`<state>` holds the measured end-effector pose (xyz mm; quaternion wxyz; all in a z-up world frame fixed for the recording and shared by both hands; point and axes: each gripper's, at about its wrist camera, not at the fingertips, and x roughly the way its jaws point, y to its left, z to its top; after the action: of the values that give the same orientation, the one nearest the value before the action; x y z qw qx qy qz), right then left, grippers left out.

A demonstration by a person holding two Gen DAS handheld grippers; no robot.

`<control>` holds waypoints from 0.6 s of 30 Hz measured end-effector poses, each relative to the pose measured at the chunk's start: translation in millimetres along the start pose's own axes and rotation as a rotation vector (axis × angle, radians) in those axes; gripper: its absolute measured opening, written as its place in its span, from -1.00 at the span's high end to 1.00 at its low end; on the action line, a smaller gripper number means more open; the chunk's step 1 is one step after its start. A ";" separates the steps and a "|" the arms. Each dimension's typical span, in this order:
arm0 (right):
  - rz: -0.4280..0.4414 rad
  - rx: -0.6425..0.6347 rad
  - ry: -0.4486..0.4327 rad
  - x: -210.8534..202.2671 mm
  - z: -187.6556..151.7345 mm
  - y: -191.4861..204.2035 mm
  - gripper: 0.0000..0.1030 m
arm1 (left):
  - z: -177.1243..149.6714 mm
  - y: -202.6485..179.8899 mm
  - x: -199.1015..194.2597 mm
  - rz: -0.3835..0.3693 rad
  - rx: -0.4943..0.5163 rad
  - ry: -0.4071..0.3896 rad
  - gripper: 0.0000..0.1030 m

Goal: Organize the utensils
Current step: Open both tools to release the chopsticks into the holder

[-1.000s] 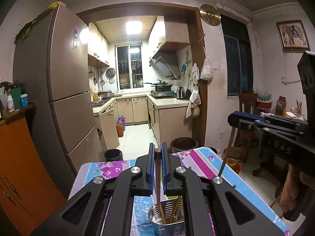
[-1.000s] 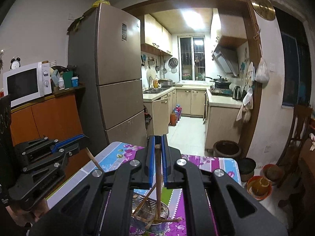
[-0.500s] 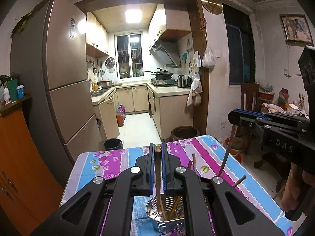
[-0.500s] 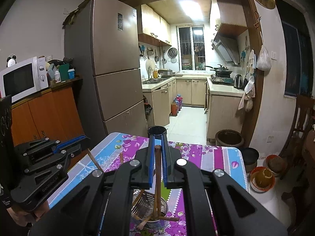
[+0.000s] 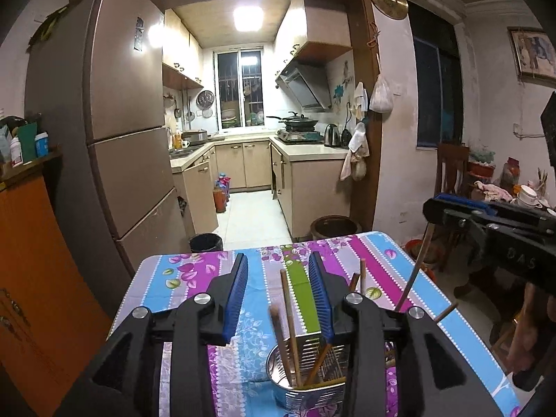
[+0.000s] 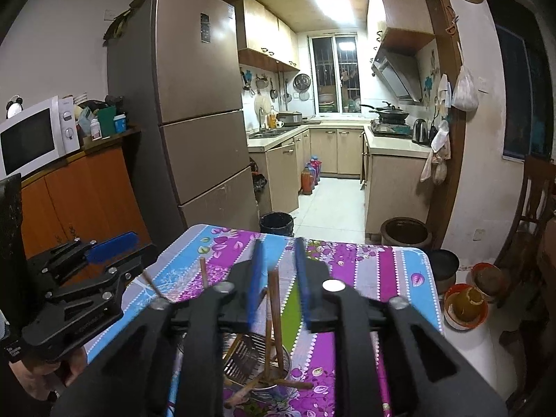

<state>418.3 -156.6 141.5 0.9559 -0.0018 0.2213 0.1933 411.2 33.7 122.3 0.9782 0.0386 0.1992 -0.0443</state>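
A metal utensil holder point(image 5: 305, 387) stands on the table with the striped floral cloth point(image 5: 194, 278), several wooden chopsticks leaning in it. My left gripper point(image 5: 278, 267) hangs just above it with its jaws opening. A chopstick point(image 5: 287, 309) stands loose between the blue pads, its lower end in the holder. In the right wrist view, my right gripper point(image 6: 278, 260) is also opening over the holder point(image 6: 259, 356). A chopstick point(image 6: 274, 307) stands free between its pads. Each gripper shows in the other's view: the right gripper point(image 5: 486, 215), the left gripper point(image 6: 87, 278).
A tall brown fridge point(image 5: 121, 132) and an orange cabinet point(image 6: 80, 201) with a microwave point(image 6: 31, 139) stand left of the table. Beyond the far edge are a black bin point(image 6: 276, 224) and a clay pot point(image 6: 405, 232). Bowls point(image 6: 464, 307) and a wooden chair point(image 6: 535, 208) are on the right.
Both grippers were shut on a chopstick and now have their jaws apart, with the chopsticks let go into the holder. Both hands sank toward the table.
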 end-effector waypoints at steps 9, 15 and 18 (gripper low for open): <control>-0.042 -0.030 -0.054 -7.3 -17.7 0.5 -0.50 | -20.2 4.8 6.5 0.016 -0.018 0.004 -0.04; -0.051 -0.033 -0.054 -5.7 -22.1 1.3 -0.55 | -20.2 5.3 0.7 0.027 -0.026 -0.014 -0.10; -0.053 -0.038 -0.055 -6.2 -22.6 2.6 -0.58 | -19.9 6.3 -2.9 0.031 -0.024 -0.021 -0.10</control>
<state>402.7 -158.4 124.0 0.9662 -0.0203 0.1909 0.1722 401.5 42.1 105.6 0.9812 0.0293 0.1887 -0.0272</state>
